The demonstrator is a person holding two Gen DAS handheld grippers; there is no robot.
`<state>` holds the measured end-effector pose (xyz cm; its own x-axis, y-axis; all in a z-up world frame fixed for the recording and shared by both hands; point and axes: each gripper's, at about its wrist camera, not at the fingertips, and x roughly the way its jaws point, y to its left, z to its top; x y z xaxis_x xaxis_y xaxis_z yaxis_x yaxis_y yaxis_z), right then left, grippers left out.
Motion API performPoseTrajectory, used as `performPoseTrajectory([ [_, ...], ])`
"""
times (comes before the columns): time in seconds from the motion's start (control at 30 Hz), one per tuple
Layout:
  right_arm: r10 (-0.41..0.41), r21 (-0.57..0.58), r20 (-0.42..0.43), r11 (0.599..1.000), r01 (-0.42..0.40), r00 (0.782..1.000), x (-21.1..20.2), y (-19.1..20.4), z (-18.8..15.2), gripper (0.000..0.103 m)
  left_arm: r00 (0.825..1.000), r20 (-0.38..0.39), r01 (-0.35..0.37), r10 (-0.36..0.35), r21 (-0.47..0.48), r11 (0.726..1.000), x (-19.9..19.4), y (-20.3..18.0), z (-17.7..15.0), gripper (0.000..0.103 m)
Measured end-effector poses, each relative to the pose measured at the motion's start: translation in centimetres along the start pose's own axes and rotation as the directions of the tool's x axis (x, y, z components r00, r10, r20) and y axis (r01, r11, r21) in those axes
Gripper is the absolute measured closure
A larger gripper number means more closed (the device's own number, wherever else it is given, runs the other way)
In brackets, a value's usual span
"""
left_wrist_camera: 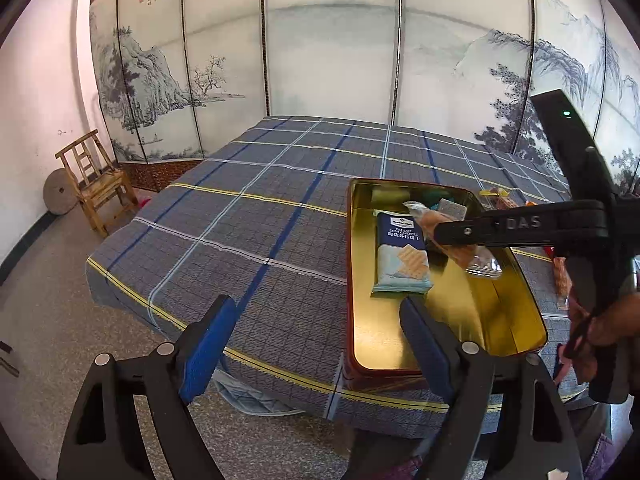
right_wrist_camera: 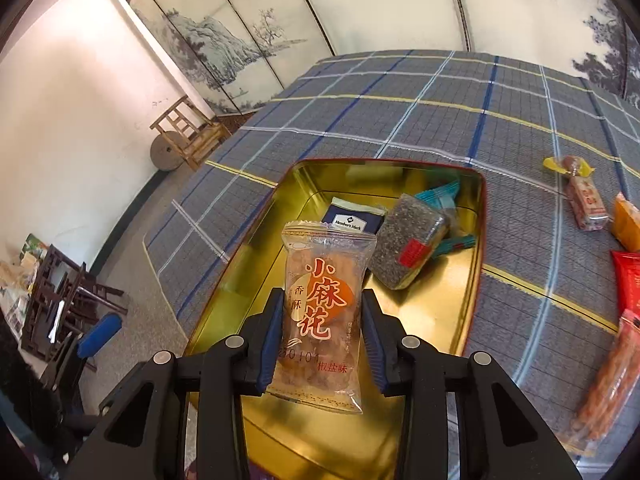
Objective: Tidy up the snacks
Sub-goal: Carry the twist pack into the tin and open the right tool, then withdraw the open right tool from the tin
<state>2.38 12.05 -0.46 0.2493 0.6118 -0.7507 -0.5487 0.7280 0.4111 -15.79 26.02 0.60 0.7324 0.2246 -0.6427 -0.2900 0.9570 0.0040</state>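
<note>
A gold tin tray (left_wrist_camera: 516,320) (right_wrist_camera: 440,312) with a red rim lies on the plaid-covered table. My right gripper (right_wrist_camera: 322,336) is shut on a clear packet of fried dough twists (right_wrist_camera: 324,304) with red lettering and holds it over the tray. In the left wrist view that gripper (left_wrist_camera: 440,234) reaches in from the right with the packet (left_wrist_camera: 480,260) hanging above the tray. Inside lie a blue cracker packet (left_wrist_camera: 400,256) (right_wrist_camera: 354,220), a seed bar (right_wrist_camera: 408,240) and a teal packet (right_wrist_camera: 440,194). My left gripper (left_wrist_camera: 316,344) stands open and holds nothing at the tray's near left corner.
More snacks lie on the cloth (right_wrist_camera: 400,120) right of the tray: a yellow-ended sweet (right_wrist_camera: 568,166), a pink packet (right_wrist_camera: 588,204), an orange one (right_wrist_camera: 628,222), a red one (right_wrist_camera: 630,280) and a long orange packet (right_wrist_camera: 608,380). A wooden chair (left_wrist_camera: 96,180) and a painted folding screen (left_wrist_camera: 328,48) stand beyond.
</note>
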Motion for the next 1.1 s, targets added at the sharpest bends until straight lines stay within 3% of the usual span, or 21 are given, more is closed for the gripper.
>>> performPoseTrajectory([
  [0.27,-0.057,-0.002,-0.055,0.998,0.057,0.997,4.9,1.7,2.5,0.065,1.000,0.016,-0.027,0.027,0.033,0.999,0.2,0.5,0.2,0.021],
  [0.67,-0.057,0.035,-0.063,0.998,0.059,0.996,7.1,2.7,4.3,0.063,0.998,0.029,-0.049,0.047,0.064,0.997,0.6,0.8,0.3,0.013],
  [0.87,-0.024,0.050,-0.007,0.998,0.025,1.000,5.8,2.4,4.5,0.063,0.999,0.019,-0.047,0.046,0.065,0.997,0.9,1.0,0.2,0.012],
  [1.1,0.031,-0.016,0.149,0.999,-0.029,0.988,0.7,2.8,2.8,0.062,0.999,0.014,-0.046,0.044,0.087,0.995,0.9,0.1,0.2,0.012],
])
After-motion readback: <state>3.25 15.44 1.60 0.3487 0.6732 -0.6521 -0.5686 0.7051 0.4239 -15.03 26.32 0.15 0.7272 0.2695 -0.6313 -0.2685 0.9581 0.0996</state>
